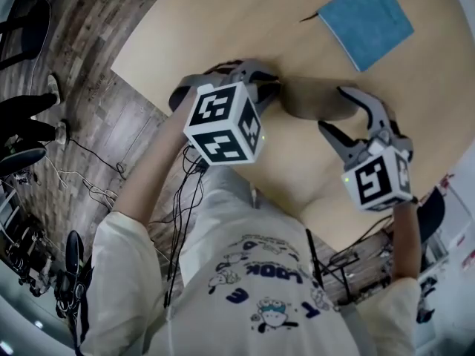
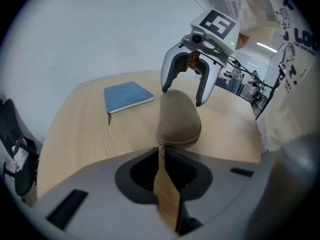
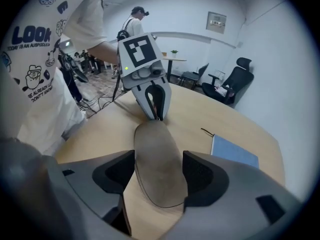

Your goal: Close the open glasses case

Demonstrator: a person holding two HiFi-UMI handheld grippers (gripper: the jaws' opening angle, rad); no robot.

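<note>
The table [image 1: 223, 21] is being used as the support, with the notebook [image 1: 365, 22] lying well apart toward its far side and playing no part. The case [image 1: 312, 99] is lying flat near the table's near edge, between the two grippers, and its lid looks to be down on its base. The right gripper [image 1: 331, 107] is being held over one end with its jaws standing wide, astride the case and not seen to be pressing on it, seemingly so that the case is being kept from sliding or swinging. The left gripper [image 1: 271, 87] is being held at the other end with its jaws drawn to a narrow slit, and the zip pull [image 2: 161, 148] is being pinched at their tips, probably so that the zip can be drawn round the seam. How far the zip is run cannot be told.
</note>
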